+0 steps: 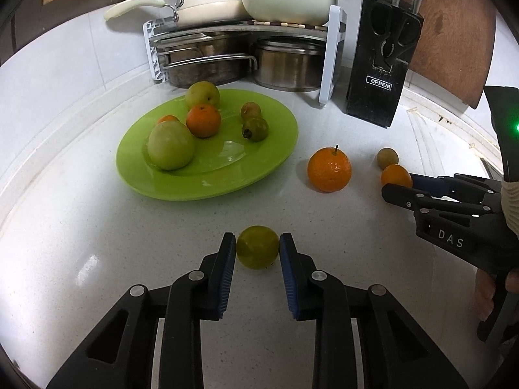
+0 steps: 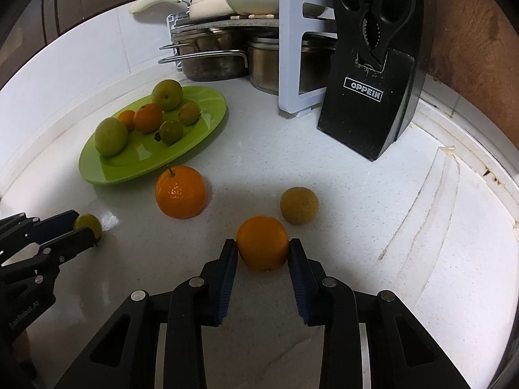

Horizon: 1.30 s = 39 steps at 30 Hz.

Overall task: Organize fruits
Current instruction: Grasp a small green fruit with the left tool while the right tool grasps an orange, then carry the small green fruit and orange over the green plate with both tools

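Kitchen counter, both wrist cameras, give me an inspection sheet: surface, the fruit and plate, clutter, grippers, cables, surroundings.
Surface: white counter, glossy, faint brown streaks at its right end.
Job's things: green plate holding six fruits, green and orange; loose on the counter are a stemmed orange, a small brownish fruit, a small orange and a small green fruit.
Clutter: black knife block marked OPPEIN; pot rack with steel pots, cream pans and a kettle.
Grippers: left gripper shut on the small green fruit; right gripper shut on the small orange.
Cables: nothing seen.
Surroundings: white tiled wall, wooden board behind the knife block.
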Each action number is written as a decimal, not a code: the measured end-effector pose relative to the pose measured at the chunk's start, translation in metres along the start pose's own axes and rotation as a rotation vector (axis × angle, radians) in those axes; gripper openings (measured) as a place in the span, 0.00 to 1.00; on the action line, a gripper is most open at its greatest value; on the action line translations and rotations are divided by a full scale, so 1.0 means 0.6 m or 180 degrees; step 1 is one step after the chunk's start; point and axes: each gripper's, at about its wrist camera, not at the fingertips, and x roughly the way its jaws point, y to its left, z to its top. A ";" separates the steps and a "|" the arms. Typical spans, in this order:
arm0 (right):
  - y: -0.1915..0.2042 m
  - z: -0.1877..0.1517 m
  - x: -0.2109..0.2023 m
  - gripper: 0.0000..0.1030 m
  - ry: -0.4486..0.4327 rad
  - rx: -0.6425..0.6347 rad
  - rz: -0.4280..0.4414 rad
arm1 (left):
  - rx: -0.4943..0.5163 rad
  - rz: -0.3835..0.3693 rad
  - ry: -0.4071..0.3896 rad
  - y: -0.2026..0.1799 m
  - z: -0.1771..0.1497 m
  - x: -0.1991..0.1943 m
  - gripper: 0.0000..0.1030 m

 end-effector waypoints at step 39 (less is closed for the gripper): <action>0.076 0.061 -0.132 0.32 -0.0637 -0.0255 0.0178 | -0.0068 0.0167 -0.0811 0.038 0.034 -0.144 0.27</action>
